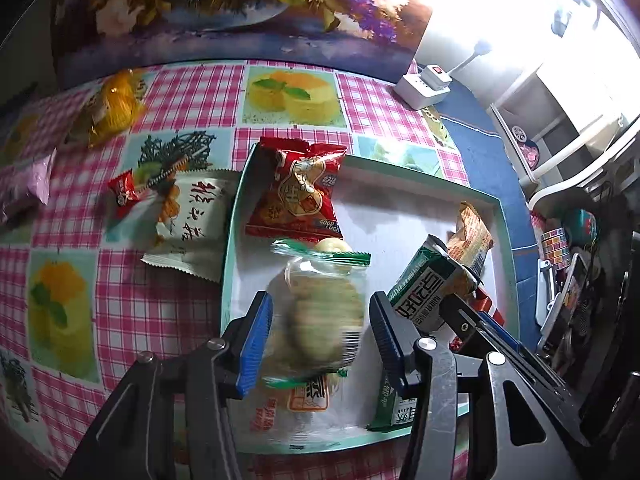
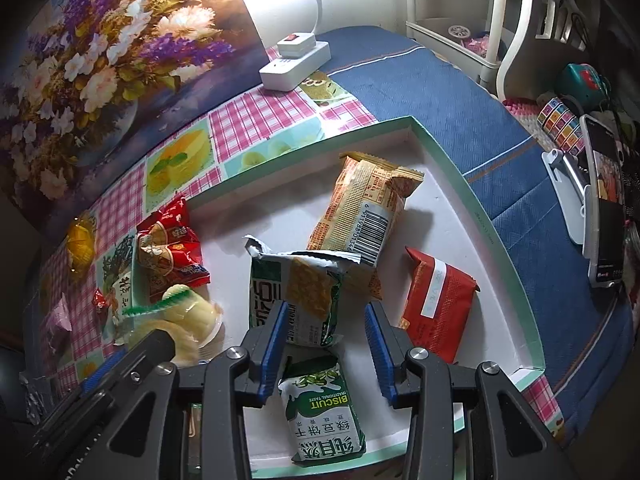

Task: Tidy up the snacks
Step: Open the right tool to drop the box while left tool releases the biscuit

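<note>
Checked tablecloth (image 1: 132, 292) under a shallow tray (image 2: 460, 184) with bare floor along its far rim, red packet (image 1: 296, 192) leaning over its left edge, left gripper (image 1: 316, 340) clenched on a clear cookie bag (image 1: 320, 308), right gripper (image 2: 326, 332) closed on a green biscuit packet (image 2: 296, 296).

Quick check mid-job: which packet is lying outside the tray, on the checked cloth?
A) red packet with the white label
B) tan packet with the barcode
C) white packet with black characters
C: the white packet lies on the checked cloth, just left of the tray rim.
</note>
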{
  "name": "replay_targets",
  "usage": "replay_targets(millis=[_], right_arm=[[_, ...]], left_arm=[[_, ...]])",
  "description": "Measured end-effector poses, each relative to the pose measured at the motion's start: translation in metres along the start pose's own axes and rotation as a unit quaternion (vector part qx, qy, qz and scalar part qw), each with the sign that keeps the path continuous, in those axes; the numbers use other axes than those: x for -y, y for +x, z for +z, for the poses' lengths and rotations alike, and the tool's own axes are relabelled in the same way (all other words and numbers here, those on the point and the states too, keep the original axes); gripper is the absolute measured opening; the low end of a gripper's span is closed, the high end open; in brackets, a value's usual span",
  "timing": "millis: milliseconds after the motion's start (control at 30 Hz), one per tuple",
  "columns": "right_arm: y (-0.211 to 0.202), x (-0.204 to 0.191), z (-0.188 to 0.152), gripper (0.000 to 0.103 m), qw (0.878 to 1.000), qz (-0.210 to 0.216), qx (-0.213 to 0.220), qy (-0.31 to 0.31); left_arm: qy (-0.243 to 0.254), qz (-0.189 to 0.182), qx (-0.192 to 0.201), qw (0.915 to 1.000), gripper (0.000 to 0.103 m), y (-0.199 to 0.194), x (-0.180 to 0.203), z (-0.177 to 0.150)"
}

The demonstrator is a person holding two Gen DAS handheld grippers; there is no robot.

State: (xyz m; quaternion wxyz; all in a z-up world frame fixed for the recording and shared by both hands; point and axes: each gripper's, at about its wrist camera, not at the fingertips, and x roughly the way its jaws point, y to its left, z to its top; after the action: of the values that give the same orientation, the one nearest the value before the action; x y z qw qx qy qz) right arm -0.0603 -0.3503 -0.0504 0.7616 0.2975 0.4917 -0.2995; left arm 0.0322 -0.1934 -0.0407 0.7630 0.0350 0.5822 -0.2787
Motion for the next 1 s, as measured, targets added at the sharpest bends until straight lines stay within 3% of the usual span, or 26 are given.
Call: replay_targets(millis=[200,300,433,533,733,833,900,1000], right_arm=[[0.001,-0.003,0.0,0.043,1.0,0.0,-0.001,-0.004],[0.001,-0.004,0.0,0.043,1.0,0.0,-0.002,-0.007],[0.003,-0.005,0.0,0.044,1.0,0.0,-0.006,-0.013],[0.006,-0.007,0.0,0.046,1.0,0.0,-0.009,-0.016],[0.005,-0.009,0.001,0.058,1.0,-0.003,-0.006,-0.023],[0.005,-0.009,0.002,0.063,1.0,-0.003,-0.005,-0.026],[0.006,-0.008,0.002,0.074,1.0,-0.004,-0.004,-0.028],[0.006,-0.009,0.003,0.078,0.999,-0.003,0.0,-0.035]], left_arm=[[0.0,0.01,0.007,0.9999,0.054,-0.004,-0.002,0.001],[0.001,0.029,0.014,0.9995,0.063,-0.005,-0.004,0.002],[-0.009,0.043,0.018,0.9989,0.064,-0.006,-0.011,0.004],[-0.021,0.055,0.018,0.9981,0.082,-0.006,-0.018,0.005],[-0.044,0.085,0.029,0.995,0.083,-0.009,-0.031,0.006],[-0.058,0.108,0.029,0.992,0.093,-0.008,-0.039,0.006],[-0.066,0.12,0.03,0.9902,0.094,-0.008,-0.044,0.006],[-0.076,0.13,0.029,0.9881,0.094,-0.009,-0.051,0.006]])
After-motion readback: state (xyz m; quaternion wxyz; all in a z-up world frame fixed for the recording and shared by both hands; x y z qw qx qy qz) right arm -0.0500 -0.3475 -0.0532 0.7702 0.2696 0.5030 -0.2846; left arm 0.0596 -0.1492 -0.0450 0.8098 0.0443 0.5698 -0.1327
